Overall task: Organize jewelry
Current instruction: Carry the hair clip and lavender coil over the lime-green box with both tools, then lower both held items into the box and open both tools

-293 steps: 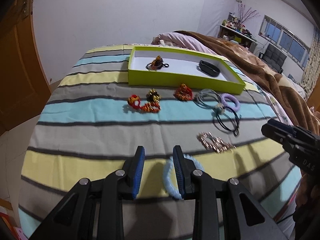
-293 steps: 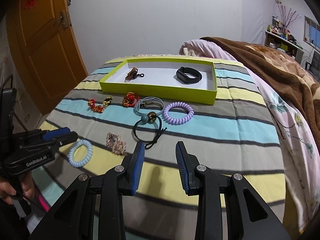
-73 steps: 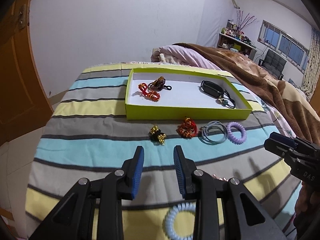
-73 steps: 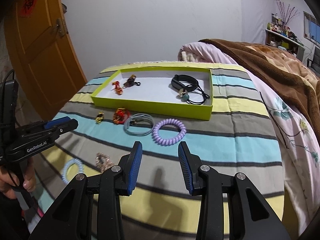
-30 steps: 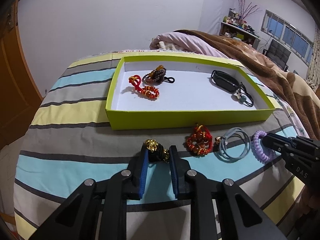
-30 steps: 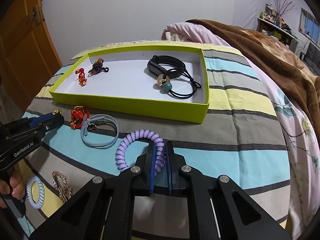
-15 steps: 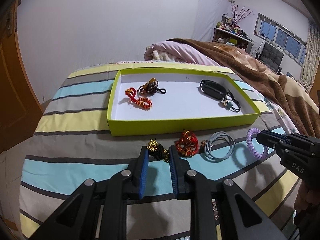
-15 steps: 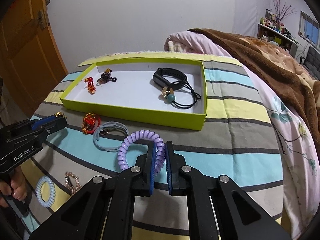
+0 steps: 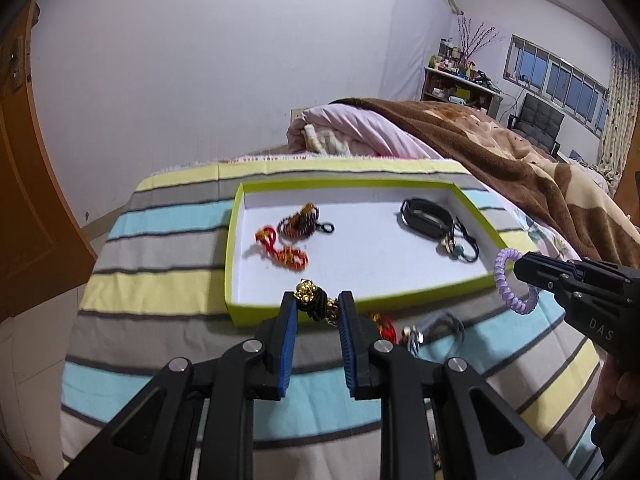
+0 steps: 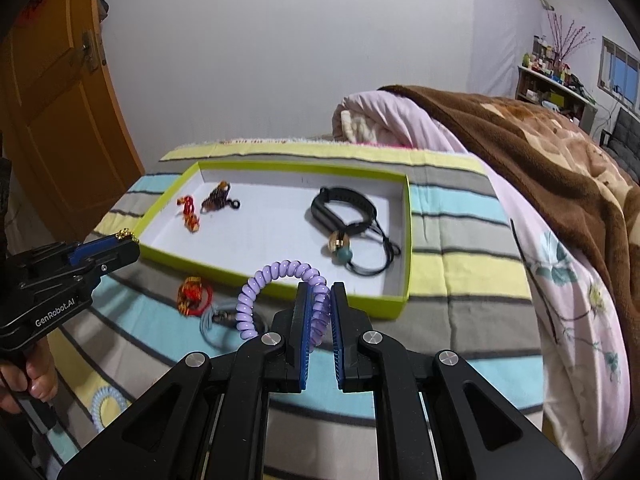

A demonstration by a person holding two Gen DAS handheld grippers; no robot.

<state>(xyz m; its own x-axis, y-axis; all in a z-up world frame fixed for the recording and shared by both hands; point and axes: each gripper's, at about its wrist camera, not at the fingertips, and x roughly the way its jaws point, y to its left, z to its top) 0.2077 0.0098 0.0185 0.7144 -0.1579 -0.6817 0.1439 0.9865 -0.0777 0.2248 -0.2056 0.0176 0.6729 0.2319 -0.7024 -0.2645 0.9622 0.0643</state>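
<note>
Tray (image 9: 472,285): lime-green walls, white floor. Bedspread (image 9: 160,216): grey, light-blue and pale-yellow stripes with dark lines. Spiral hair tie (image 10: 280,274): lilac. Wristband (image 10: 344,205): black. Blanket (image 10: 560,160): brown with tan patches. Door (image 10: 52,112): orange

The left tool (image 10: 120,254) reads "GenRobot.AI"; the right tool (image 9: 524,270) reads "DAS" (partly hidden).

Left claw (image 9: 317,309), right claw (image 10: 319,300) clamped, raised.
</note>
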